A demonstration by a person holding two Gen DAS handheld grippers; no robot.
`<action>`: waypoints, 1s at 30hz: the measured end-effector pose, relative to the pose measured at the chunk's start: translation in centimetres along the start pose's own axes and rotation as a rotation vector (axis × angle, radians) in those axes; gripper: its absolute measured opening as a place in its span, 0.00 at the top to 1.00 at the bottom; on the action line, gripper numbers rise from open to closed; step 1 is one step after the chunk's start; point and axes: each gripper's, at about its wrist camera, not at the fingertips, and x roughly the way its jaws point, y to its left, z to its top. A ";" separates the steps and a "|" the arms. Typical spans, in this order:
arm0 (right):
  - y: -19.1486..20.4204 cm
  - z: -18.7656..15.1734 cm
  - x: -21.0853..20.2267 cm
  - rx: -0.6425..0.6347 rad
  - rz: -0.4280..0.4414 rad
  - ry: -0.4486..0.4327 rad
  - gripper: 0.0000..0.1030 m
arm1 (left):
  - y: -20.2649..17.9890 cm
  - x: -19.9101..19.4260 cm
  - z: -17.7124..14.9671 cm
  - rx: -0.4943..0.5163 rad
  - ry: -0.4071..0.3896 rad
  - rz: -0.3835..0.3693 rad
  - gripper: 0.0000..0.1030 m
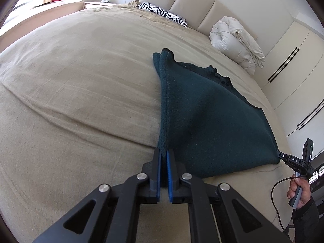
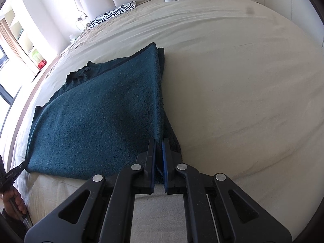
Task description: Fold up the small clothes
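Note:
A dark teal knitted garment (image 1: 206,113) lies stretched over the beige bed (image 1: 81,85), its near part lifted off the sheet. My left gripper (image 1: 164,151) is shut on the garment's near left corner, the seam edge running straight away from its blue pads. In the right wrist view the same teal garment (image 2: 101,117) spreads to the left, and my right gripper (image 2: 159,140) is shut on its near right corner. Each gripper shows in the other's view: the right gripper (image 1: 280,154) at the cloth's far corner, the left gripper (image 2: 25,165) at the lower left.
A zebra-print pillow (image 1: 162,13) and a rolled white duvet (image 1: 237,42) lie by the padded headboard (image 1: 194,6). White wardrobe doors (image 1: 293,66) stand to the right of the bed. A person's hand (image 1: 298,190) holds the right gripper's handle, with a cable trailing below.

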 end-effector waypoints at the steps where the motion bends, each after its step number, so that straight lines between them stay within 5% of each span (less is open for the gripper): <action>1: -0.1 -0.1 0.0 0.004 0.003 0.000 0.95 | 0.0 0.0 0.0 -0.001 0.001 0.000 0.93; 12: -1.1 -0.5 0.8 0.042 0.037 0.027 0.95 | 0.8 0.8 0.3 -0.034 0.024 -0.026 0.92; 16: -1.2 -0.5 0.7 0.049 0.051 0.042 0.94 | 1.2 0.3 0.4 -0.060 0.039 -0.033 0.73; 24: -2.0 0.8 -3.4 0.143 -0.045 -0.073 0.84 | -2.8 -3.5 3.2 0.055 -0.058 0.036 0.56; 27: -0.1 2.5 -4.1 0.144 0.036 -0.115 0.83 | -6.0 -2.6 5.9 0.114 -0.102 0.006 0.42; 30: 3.6 4.9 -1.9 0.130 0.207 -0.074 0.84 | -9.6 0.6 8.4 0.189 -0.120 -0.008 0.40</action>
